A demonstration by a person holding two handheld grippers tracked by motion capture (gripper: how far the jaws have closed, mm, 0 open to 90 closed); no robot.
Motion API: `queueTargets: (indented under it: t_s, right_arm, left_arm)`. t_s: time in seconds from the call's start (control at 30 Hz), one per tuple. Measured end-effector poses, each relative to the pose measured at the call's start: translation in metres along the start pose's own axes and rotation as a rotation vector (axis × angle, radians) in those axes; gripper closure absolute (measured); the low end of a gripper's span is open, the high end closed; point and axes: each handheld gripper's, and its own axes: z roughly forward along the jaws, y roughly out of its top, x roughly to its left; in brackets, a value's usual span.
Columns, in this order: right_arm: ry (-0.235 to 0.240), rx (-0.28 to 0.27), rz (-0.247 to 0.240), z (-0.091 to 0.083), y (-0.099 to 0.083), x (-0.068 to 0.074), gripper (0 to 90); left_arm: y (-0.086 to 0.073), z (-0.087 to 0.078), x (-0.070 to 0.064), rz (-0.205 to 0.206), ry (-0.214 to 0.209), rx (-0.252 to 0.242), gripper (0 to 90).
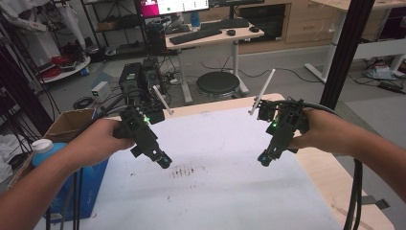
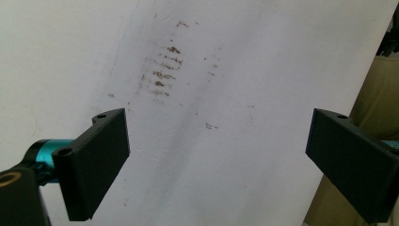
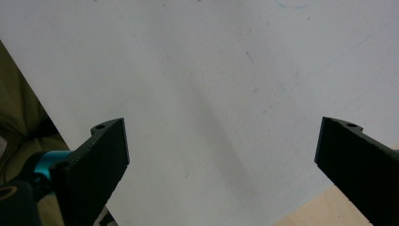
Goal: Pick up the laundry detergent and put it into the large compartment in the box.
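I hold both blocky black claws spread wide above the matte white sheet (image 1: 215,187) covering the pale wooden desk (image 1: 330,187): left claw (image 1: 165,162), right claw (image 1: 264,159). Rough brown ribbed smudges (image 1: 184,171) lie on the sheet between them, nearer the left claw.

Two claws, left (image 1: 163,161) and right (image 1: 264,159); one white sheet (image 1: 215,191).

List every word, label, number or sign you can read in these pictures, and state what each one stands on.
No text is readable.
Wide monitor on the far desk: window contents too small and blurred.
Blue plastic bag beside the table: faint marking, too blurred.
White sheet covering the table: brown smudges only, no writing.
Left gripper and right gripper: green lights, no legible label.
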Motion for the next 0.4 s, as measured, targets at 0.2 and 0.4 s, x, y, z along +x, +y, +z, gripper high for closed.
queueTargets:
  t_s: [0.2, 0.4]
  right_arm:
    - [0.001, 0.003, 0.001, 0.0002, -0.0001, 0.0002, 2.5]
    - [0.001, 0.001, 0.000, 0.0005, 0.0004, 0.0008, 2.5]
  left_arm:
    - [0.0005, 0.0009, -0.0001, -0.001, 0.000, 0.001, 6.8]
    - [0.0001, 0.0016, -0.0002, -0.004, -0.004, 0.010, 6.7]
